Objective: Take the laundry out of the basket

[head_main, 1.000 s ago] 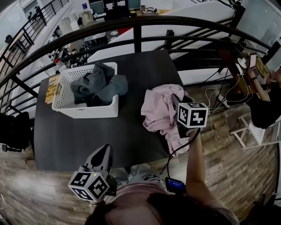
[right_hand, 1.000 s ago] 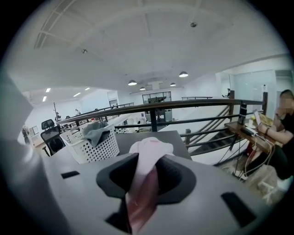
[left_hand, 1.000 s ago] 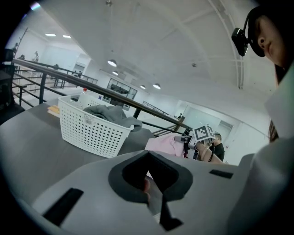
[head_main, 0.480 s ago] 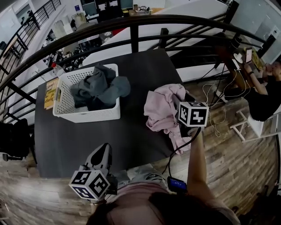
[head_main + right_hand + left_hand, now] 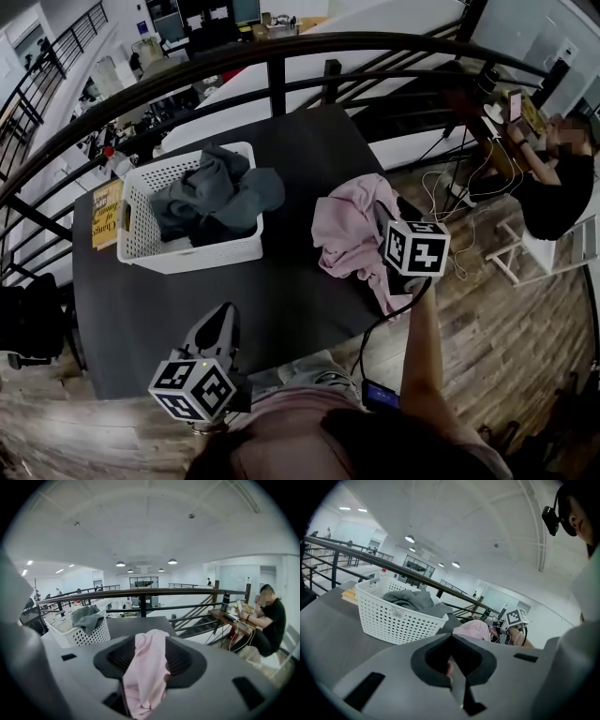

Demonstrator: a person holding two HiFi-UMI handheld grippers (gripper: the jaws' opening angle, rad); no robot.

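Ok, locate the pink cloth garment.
Pink garment: head view's right, on the dark table's edge right of the white basket, fold between the right gripper's just-opened jaws.

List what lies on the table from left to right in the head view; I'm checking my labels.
book → basket → pink garment

A yellow book [image 5: 106, 214] is lying at the dark table's [image 5: 281, 291] left edge. A black railing [image 5: 281, 47] is curving behind, and a person [image 5: 553, 187] is sitting beyond it.
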